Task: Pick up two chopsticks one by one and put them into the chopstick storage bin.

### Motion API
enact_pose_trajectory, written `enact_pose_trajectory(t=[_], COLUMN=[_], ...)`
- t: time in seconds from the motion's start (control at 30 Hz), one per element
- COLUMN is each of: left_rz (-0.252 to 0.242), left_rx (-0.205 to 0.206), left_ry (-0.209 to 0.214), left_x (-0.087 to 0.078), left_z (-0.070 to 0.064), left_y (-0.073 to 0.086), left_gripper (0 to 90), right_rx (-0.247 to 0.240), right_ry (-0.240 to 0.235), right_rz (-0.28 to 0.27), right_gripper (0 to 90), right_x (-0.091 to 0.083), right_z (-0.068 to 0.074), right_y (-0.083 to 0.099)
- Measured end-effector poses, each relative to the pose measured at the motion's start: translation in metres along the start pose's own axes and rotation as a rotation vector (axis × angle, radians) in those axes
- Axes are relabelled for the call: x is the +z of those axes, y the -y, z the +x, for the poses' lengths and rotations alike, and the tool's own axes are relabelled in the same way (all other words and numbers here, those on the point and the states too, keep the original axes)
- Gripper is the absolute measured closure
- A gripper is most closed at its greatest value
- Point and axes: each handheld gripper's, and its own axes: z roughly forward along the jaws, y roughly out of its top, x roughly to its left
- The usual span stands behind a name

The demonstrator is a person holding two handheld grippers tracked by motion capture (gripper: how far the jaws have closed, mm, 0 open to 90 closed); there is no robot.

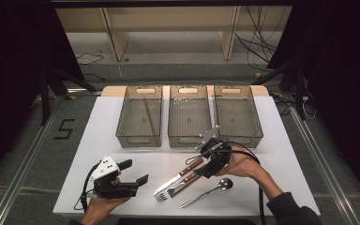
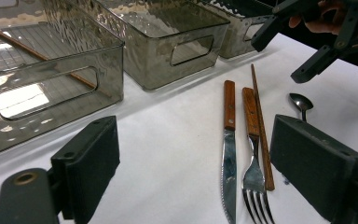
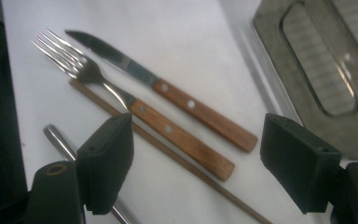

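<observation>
One chopstick (image 1: 149,115) already lies in the left bin (image 1: 139,117), and your right gripper (image 1: 209,165), jaws wide and empty, hovers over the knife (image 1: 177,177), fork (image 1: 174,188) and second chopstick (image 3: 177,158) near the tabletop's front edge.

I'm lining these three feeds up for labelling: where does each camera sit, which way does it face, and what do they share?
High view: above the person's side, looking forward and down on the white table and three bins; both hands, left gripper, right gripper.
Left gripper view: rides the left gripper, facing across the table to knife, fork, chopstick, spoon; own open jaws.
Right gripper view: rides the right gripper, looking down at the cutlery; own open jaws.
Shared: knife, fork.
</observation>
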Motion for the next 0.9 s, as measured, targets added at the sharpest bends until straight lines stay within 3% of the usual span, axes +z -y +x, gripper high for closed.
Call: enact_pose_trajectory(t=[0.17,0.27,0.37,0.57,0.9], left_rz=[0.001,0.001,0.002,0.003,0.004], left_rx=[0.004,0.005,0.004,0.003,0.004], left_ry=[0.0,0.0,0.0,0.002,0.003], left_x=[0.0,0.0,0.001,0.001,0.001], left_z=[0.0,0.0,0.0,0.0,0.0], left_y=[0.0,0.0,0.0,0.0,0.0], left_gripper=[15.6,15.6,15.6,15.6,15.6], right_rx=[0.008,0.007,-0.024,-0.015,-0.015], right_ry=[0.002,0.002,0.012,0.003,-0.01], right_rz=[0.054,0.122,0.151,0.18,0.261], right_gripper=[26.5,28.4,28.7,31.1,36.6], right_x=[0.007,0.012,0.019,0.028,0.043], right_z=[-0.006,-0.008,-0.012,-0.022,-0.028], right_y=[0.011,0.015,0.019,0.022,0.023])
